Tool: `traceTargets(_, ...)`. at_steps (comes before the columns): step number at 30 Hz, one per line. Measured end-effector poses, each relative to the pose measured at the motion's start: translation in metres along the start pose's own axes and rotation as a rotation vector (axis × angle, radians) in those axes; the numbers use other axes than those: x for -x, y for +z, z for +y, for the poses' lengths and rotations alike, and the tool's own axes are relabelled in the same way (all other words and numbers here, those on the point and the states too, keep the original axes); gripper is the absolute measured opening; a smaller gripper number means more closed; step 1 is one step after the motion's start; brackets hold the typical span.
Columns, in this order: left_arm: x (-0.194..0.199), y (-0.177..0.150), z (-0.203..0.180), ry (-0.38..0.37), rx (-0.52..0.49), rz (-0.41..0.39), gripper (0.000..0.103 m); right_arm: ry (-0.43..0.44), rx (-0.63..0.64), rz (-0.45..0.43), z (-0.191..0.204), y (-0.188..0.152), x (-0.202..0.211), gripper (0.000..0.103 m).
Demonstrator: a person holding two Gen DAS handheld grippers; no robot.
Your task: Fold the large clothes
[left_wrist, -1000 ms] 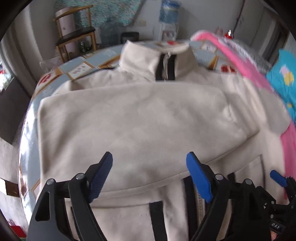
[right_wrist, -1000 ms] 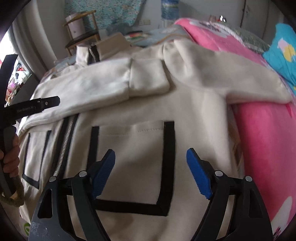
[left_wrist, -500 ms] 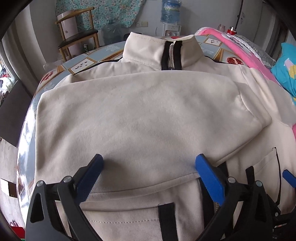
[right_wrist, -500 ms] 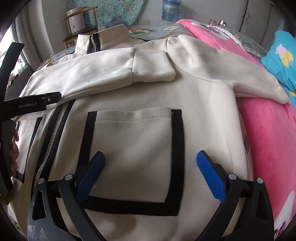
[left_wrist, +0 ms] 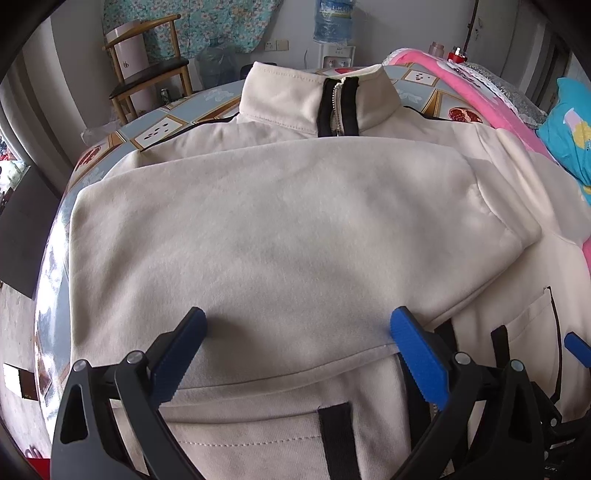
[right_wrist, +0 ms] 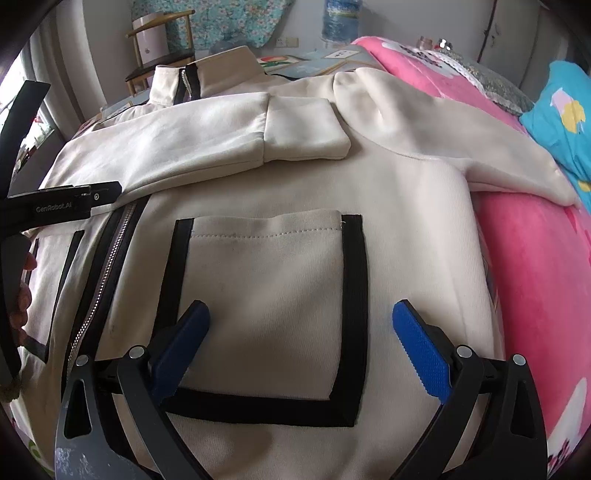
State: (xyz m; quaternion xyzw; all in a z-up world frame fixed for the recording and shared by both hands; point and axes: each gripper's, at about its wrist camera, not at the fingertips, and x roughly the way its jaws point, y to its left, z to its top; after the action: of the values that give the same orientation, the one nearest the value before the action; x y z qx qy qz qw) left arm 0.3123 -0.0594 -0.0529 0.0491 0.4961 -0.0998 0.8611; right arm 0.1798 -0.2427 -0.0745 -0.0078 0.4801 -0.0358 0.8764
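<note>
A cream zip-up jacket (left_wrist: 295,229) with black trim lies front-up on the table, collar (left_wrist: 317,99) at the far end. One sleeve is folded across its chest (right_wrist: 207,136); the other sleeve (right_wrist: 461,140) lies out over the pink blanket. My left gripper (left_wrist: 297,332) is open and empty, low over the folded sleeve's lower edge. My right gripper (right_wrist: 299,321) is open and empty, low over the black-edged pocket (right_wrist: 266,295). The left gripper's body also shows at the left of the right wrist view (right_wrist: 62,205).
A pink blanket (right_wrist: 535,277) lies along the jacket's right side, with a blue cushion (right_wrist: 565,110) beyond it. The patterned tablecloth (left_wrist: 155,129) shows past the collar. A wooden chair (left_wrist: 147,81) and a water dispenser (left_wrist: 332,22) stand by the far wall.
Both grippers have lowered and moved slightly back toward the jacket's hem, staying open. The jacket has not moved.
</note>
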Motion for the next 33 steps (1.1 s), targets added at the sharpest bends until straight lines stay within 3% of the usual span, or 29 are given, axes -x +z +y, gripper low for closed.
traceTargets(5,0.0,-0.002,0.0,-0.001,0.0,-0.005,0.098,0.066,0.033,0.036,-0.01,0.008,0.007,0.096)
traceTargets(9,-0.001,0.0,0.0,-0.009,-0.006,0.022,0.098,0.103,-0.033,-0.061,-0.057,0.033,0.042,0.096)
traceTargets(14,0.003,0.005,0.0,0.021,-0.044,0.01,0.098,0.155,-0.306,-0.135,-0.181,0.076,0.067,0.096)
traceTargets(15,0.008,0.006,0.001,0.045,-0.042,-0.018,0.098,0.173,-0.373,-0.154,-0.216,0.083,0.067,0.096)
traceTargets(17,0.018,0.01,0.001,0.026,-0.045,-0.072,0.098,0.177,-0.498,-0.17,-0.277,0.094,0.063,0.095)
traceTargets(20,0.028,0.018,0.0,-0.003,-0.048,-0.122,0.098,0.155,-0.665,-0.172,-0.355,0.097,0.051,0.087)
traceTargets(23,0.021,0.028,-0.005,-0.002,-0.055,-0.102,0.098,0.149,-0.791,-0.165,-0.41,0.094,0.031,0.077)
traceTargets(26,0.009,0.033,-0.011,-0.003,-0.052,-0.081,0.098,0.198,-0.983,-0.131,-0.459,0.081,0.001,0.066)
traceTargets(33,-0.01,0.031,-0.012,0.01,-0.034,-0.033,0.098,0.248,-1.126,-0.108,-0.485,0.066,-0.038,0.051)
